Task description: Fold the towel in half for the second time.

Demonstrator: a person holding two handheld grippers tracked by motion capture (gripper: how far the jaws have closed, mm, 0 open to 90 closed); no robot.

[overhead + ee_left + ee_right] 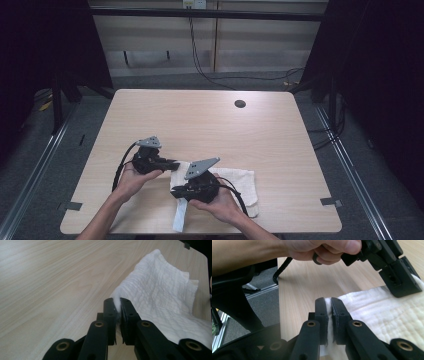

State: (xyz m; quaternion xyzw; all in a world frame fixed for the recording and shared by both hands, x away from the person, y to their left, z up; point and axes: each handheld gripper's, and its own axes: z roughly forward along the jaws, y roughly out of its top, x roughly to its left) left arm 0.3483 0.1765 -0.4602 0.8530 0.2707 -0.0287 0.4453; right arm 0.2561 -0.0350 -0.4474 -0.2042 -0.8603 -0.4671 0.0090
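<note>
In the high view the right gripper (176, 193) and hand (222, 204) cover the towel's (242, 181) middle, while the bench's (200, 120) near edge is cut off.

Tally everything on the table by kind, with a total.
White towel: 1, pinched at its edge by both grippers
Grippers: 2, the left gripper and the right gripper, each shut on the towel
Round dark hole in the table: 1
Total: 4

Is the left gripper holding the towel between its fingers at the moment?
Yes, the left gripper has its fingers closed on a pinched-up edge of the white towel.
</note>
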